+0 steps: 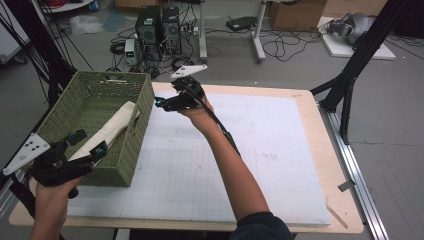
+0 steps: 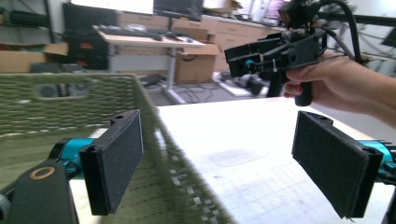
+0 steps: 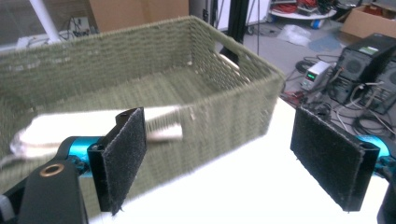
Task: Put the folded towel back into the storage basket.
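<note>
While your left gripper (image 1: 86,145) straddles the basket (image 1: 141,107) wall, both grippers gape empty. Your right gripper (image 1: 161,103) hovers beside the rim; closing carelessly could tip it, spilling the cloth (image 1: 114,126).

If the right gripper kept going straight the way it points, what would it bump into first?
Most likely the green woven basket. The right gripper, jaws open, points at its near side wall. The rolled white cloth lies inside, behind that wall, though depth is hard to judge.
</note>
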Tool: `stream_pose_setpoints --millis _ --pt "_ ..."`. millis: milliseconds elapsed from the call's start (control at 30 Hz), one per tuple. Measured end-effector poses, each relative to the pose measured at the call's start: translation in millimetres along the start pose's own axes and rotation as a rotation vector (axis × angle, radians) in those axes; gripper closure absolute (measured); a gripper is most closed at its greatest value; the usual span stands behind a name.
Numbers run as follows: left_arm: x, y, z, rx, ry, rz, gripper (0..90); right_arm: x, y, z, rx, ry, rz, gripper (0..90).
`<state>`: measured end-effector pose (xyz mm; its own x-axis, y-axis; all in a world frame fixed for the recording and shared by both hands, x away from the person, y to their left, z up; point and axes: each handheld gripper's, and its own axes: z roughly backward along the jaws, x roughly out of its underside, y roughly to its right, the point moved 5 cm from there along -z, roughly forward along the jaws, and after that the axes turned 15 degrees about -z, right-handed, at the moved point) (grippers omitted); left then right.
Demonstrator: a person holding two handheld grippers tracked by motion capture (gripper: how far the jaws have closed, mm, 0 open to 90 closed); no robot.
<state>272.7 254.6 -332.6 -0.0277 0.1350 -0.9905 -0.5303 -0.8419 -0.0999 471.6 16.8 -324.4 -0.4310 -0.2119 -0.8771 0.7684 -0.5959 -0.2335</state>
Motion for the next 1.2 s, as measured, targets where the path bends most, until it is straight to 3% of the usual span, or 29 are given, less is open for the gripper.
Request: stream_pose_setpoints --millis 200,300,533,767,800,900,1067,1200 --pt "-5.6 19.3 -15.2 0.068 0.005 -0.009 16.8 22.6 19.7 44.7 0.048 0.034 -0.030 17.2" --pt "-6.3 32.8 -26.0 0.106 0.006 -0.015 16.9 29.7 24.5 57.6 0.037 0.023 -0.035 18.3" --pt "-0.9 68.5 -55.3 0.209 -0.033 -0.059 16.9 58.6 45.4 108.2 0.108 0.051 -0.073 17.0" --pt "0.4 91.2 -72.5 0.280 -0.008 -0.079 17.0 85.7 58.1 150.0 0.164 0.081 -0.091 17.0" --pt "1.6 94.1 -75.3 0.287 -0.006 -0.082 17.0 96.8 62.4 164.0 0.190 0.085 -0.104 17.0" --pt "6.3 102.2 -83.3 0.307 -0.010 -0.102 17.0 108.2 67.6 177.0 0.213 0.092 -0.116 17.0" --pt "17.4 115.7 -96.4 0.342 -0.015 -0.126 17.1 138.4 79.5 207.3 0.255 0.093 -0.178 16.5" --pt "32.9 125.5 -106.8 0.366 -0.033 -0.149 17.3 167.0 87.0 233.1 0.322 0.108 -0.191 16.4"
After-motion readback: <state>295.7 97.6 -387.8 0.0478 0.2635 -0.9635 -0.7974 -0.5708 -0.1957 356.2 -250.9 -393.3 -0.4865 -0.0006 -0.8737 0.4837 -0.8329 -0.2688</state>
